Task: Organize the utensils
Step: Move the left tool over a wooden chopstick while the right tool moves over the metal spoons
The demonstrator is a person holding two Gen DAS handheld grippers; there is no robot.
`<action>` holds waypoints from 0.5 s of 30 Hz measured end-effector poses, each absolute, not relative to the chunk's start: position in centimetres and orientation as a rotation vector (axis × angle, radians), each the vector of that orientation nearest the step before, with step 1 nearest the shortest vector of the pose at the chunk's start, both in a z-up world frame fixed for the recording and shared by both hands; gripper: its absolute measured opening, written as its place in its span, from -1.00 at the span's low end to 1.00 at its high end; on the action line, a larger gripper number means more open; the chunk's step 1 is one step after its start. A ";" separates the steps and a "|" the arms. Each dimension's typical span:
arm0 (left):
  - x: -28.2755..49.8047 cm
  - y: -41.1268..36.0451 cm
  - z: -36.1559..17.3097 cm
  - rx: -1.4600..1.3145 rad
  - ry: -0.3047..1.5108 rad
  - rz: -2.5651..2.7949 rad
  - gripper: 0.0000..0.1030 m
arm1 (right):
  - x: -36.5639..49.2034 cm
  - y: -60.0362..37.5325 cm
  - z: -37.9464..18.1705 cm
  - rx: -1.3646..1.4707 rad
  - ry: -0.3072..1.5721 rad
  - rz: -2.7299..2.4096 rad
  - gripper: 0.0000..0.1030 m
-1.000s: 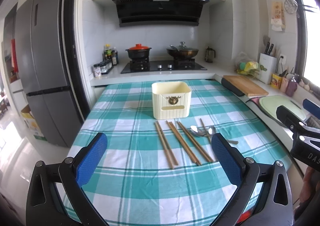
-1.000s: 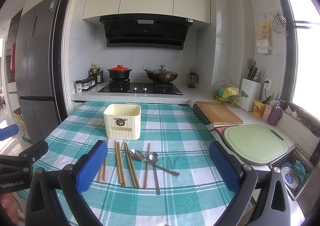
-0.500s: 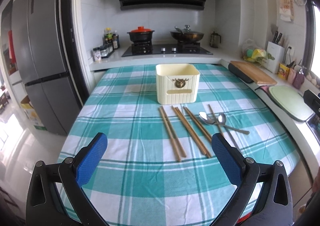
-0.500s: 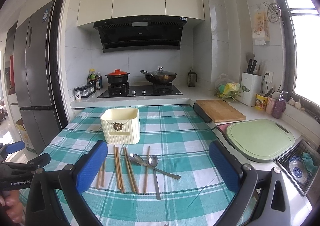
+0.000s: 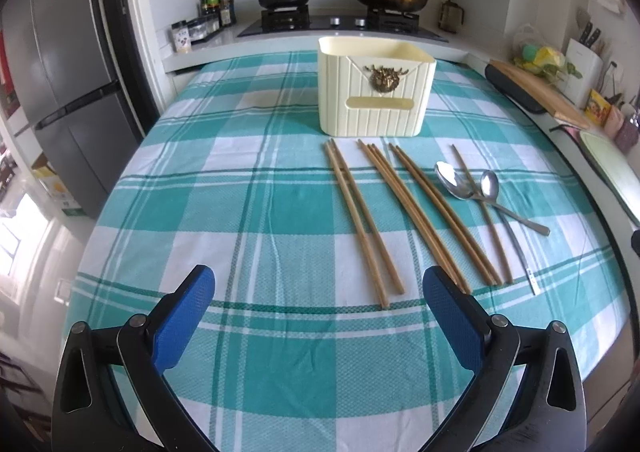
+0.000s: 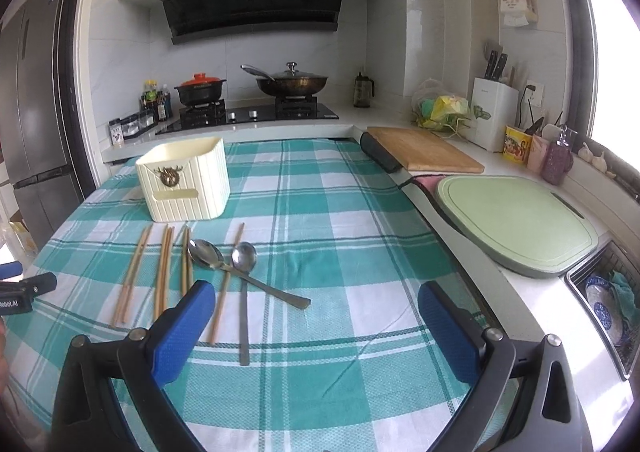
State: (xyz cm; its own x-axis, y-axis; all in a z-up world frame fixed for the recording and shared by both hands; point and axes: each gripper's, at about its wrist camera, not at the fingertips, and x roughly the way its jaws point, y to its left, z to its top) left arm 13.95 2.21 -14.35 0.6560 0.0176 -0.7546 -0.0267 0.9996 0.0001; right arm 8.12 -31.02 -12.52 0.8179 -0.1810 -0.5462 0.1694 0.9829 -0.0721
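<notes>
A: What fills the scene?
B: A tabletop [image 5: 288,208] under a teal and white checked cloth, with a stove [image 6: 248,117] and worktop behind it. A green board [image 6: 516,220] and a wooden board [image 6: 424,154] lie to the right, off the cloth

A: And on the cloth?
B: A cream ribbed holder [image 5: 376,86] stands upright near the far side, a small brass emblem on its front. Just in front of it, wooden chopsticks [image 5: 416,212] lie flat in loose pairs, their tips pointing toward the holder, with one more single stick among the spoons. Right of the pairs, two metal spoons [image 5: 476,192] lie bowls up, their handles crossing each other

A: Where are the hand-held grippers?
B: The left hand-held gripper [image 5: 318,310] hovers above the near edge of the cloth, blue pads spread wide, nothing between them; the near ends of the chopsticks lie just beyond its right pad. The right hand-held gripper [image 6: 312,316] is likewise spread and empty, its left pad over the near ends of the chopsticks, the spoons just ahead
</notes>
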 end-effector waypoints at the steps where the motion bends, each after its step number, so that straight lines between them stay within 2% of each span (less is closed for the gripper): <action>1: 14.6 2.4 -14.8 -0.018 0.866 0.026 0.99 | 8.6 -31.4 -13.2 -0.026 0.605 -0.187 1.00; 15: 23.1 2.6 -20.4 -0.026 0.981 0.065 0.99 | 16.0 -32.1 -17.6 -0.133 0.804 -0.064 0.99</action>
